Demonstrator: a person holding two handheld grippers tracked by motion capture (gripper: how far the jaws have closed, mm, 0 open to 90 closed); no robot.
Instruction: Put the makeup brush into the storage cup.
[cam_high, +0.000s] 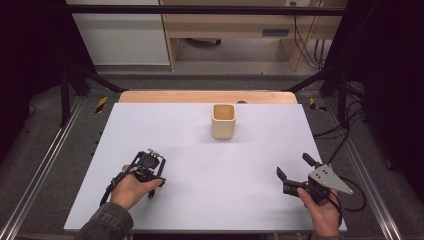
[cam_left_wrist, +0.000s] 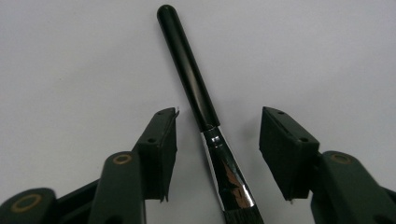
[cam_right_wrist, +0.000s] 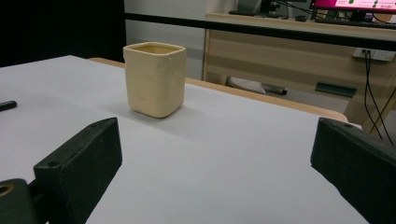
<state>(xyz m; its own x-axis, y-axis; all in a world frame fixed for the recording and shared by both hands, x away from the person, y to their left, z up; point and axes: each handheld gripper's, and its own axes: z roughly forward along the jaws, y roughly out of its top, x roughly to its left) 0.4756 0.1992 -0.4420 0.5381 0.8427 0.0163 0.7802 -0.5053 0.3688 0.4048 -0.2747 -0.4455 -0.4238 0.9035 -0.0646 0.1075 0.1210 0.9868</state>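
1. Black lacquer and bright metal: a paintbrush (cam_left_wrist: 205, 116) lies flat on the pale grey table (cam_high: 210, 165), its black handle running away from the camera in the left gripper view, its silver ferrule (cam_left_wrist: 229, 175) and dark bristles nearest the lens.
2. The left gripper (cam_left_wrist: 218, 149) hangs over the brush near the table's front left, jaws apart, one on each side of the ferrule; neither pad touches it and the brush rests free.
3. The right gripper (cam_high: 295, 172) waits at the front right, jaws spread wide with nothing between them, facing a cream square cup (cam_high: 223, 121) that stands upright near the table's far edge, well apart from both hands.
4. The step in hand appears to be gripping the brush. Done well, it likely means keeping the jaws square to the shaft, low enough that the pads meet its sides and do not ride over the top.
5. The brush sits closer to the left pad (cam_left_wrist: 164, 149) in that view, so centring it first should prevent it from rolling or skidding sideways as the jaws close.
6. Clamping at the handle's junction with the ferrule probably gives a firmer hold than on the glossy taper.
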